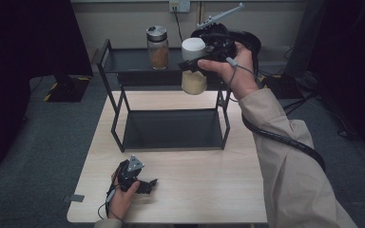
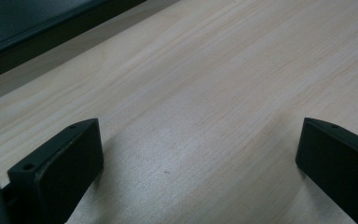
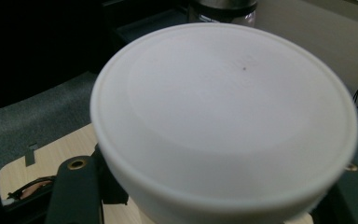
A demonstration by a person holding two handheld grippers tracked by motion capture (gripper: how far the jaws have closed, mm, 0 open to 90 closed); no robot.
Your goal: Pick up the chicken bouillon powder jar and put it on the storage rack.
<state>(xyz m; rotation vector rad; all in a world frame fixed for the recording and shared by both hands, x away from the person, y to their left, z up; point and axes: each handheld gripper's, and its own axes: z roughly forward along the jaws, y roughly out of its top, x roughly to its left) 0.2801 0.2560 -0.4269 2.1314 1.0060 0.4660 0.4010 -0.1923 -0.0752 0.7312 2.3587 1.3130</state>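
My right gripper [image 1: 191, 64] is raised above the right end of the black rack's top shelf [image 1: 128, 61] and is shut on a jar [image 1: 193, 83] of pale powder, just under its white lid [image 1: 193, 47]. In the right gripper view that lid [image 3: 223, 121] looms large, and one black finger [image 3: 74, 191] presses its left side. A second jar [image 1: 158, 47], with a silver lid and brown contents, stands on the top shelf. My left gripper [image 1: 145, 184] rests on the table's front left, open; its jaws [image 2: 196, 163] stand wide over bare wood.
The two-tier black rack stands on the far half of the wooden table [image 1: 204, 185], its lower shelf [image 1: 171, 129] bare. Grey carpet lies around the table. A cable trails along the right sleeve. The rack's dark edge [image 2: 28, 32] crosses the left gripper view's top left.
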